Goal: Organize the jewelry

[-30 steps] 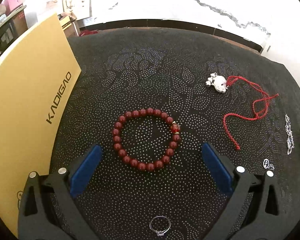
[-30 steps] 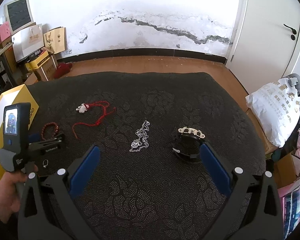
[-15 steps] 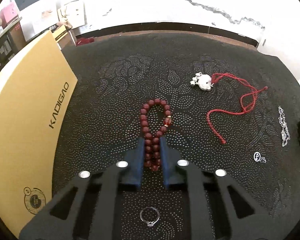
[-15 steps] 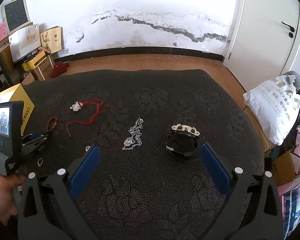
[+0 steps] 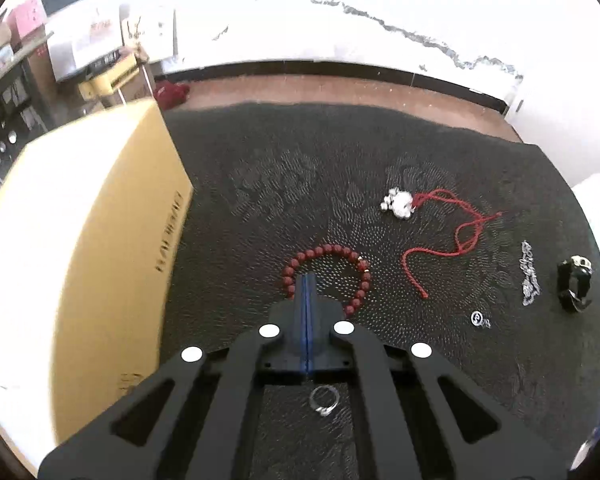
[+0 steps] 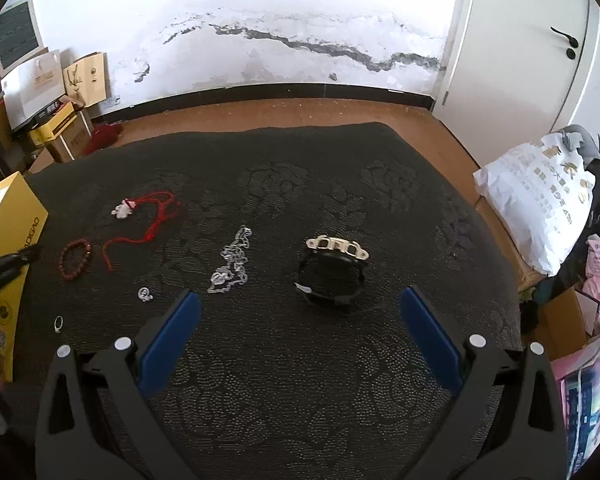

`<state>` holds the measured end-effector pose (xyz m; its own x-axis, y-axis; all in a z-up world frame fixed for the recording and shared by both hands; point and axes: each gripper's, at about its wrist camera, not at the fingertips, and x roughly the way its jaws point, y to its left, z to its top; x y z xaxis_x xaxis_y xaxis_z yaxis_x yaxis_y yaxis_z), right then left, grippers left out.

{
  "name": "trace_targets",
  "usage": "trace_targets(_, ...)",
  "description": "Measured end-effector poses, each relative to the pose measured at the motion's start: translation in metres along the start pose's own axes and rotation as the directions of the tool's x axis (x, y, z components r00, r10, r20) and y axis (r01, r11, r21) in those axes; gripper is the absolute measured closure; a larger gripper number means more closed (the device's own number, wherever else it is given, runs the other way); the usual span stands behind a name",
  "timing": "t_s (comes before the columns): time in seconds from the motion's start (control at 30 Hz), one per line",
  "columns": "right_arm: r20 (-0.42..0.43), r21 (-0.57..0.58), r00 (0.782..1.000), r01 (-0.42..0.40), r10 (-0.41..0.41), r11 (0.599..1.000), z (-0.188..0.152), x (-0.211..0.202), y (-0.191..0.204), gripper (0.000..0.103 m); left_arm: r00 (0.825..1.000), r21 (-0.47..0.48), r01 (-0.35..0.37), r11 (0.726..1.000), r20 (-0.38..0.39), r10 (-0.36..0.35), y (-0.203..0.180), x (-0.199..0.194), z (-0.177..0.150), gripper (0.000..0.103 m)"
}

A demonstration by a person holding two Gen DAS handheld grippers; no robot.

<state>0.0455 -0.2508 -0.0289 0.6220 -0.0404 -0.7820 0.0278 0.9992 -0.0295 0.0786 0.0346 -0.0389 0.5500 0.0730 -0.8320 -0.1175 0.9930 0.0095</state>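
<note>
Your left claw (image 5: 307, 280) is fully closed, its blue pads pressed together over the near arc of the red bead bracelet (image 5: 328, 276); whether it pinches a bead is hidden. The bracelet lies as a loop ahead of the tips, its long axis running away from you. Only the right view shows your right claw (image 6: 300, 312), spread wide and empty, behind the black watch (image 6: 332, 272). Everything rests on a dark patterned cloth (image 6: 300, 380).

Daylit, bright. Wall (image 5: 340, 20) blown out in left view; box (image 5: 80, 240) top glared, edges motion-blurred. Right view sharper, wall (image 6: 260, 8) evenly lit. Strong fisheye bending, dark vignette corners. Cloth (image 6: 300, 360) shadows soft.
</note>
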Motion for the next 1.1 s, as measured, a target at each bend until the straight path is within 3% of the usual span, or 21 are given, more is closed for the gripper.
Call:
trace_targets(0.17,0.005,0.001,1.0,0.009,-0.009,1.0,0.001,0.001,-0.003,0.006,0.999,0.024,0.027,0.999,0.033,-0.028,0.009,-0.021,-0.001,0.103)
trace_targets(0.33,-0.009,-0.004,1.0,0.012,-0.012,1.0,0.0,0.007,-0.003,0.006,0.997,-0.021,0.061,0.998,-0.045,-0.062,0.012,0.019,0.001,0.103)
trace_targets(0.53,0.018,-0.011,1.0,-0.002,0.002,1.0,0.004,-0.003,0.001,0.006,0.997,-0.001,0.081,0.997,-0.013,-0.081,0.004,0.035,0.0,0.098)
trace_targets(0.57,0.018,-0.013,1.0,-0.008,0.008,1.0,0.004,-0.003,0.002,0.006,0.995,0.004,0.102,0.995,-0.021,-0.102,0.001,0.038,-0.001,0.083)
trace_targets(0.6,0.018,-0.017,1.0,-0.011,0.012,1.0,0.004,-0.004,0.003,0.006,0.994,0.006,0.108,0.994,-0.026,-0.108,-0.001,0.04,-0.002,0.051)
trace_targets(0.67,0.016,-0.027,1.0,-0.015,0.016,1.0,0.004,-0.004,0.006,0.006,0.995,0.013,0.098,0.995,0.021,-0.098,-0.005,0.035,-0.002,0.024)
trace_targets(0.77,0.005,-0.034,1.0,-0.023,0.023,0.999,0.004,-0.001,0.008,0.006,0.996,0.079,0.073,0.994,0.044,-0.077,-0.015,0.038,-0.002,0.023)
trace_targets(1.1,-0.002,-0.034,0.999,-0.049,0.049,0.998,0.003,0.0,0.008,0.006,0.997,0.043,0.07,0.997,-0.028,-0.068,0.002,0.072,-0.002,0.024)
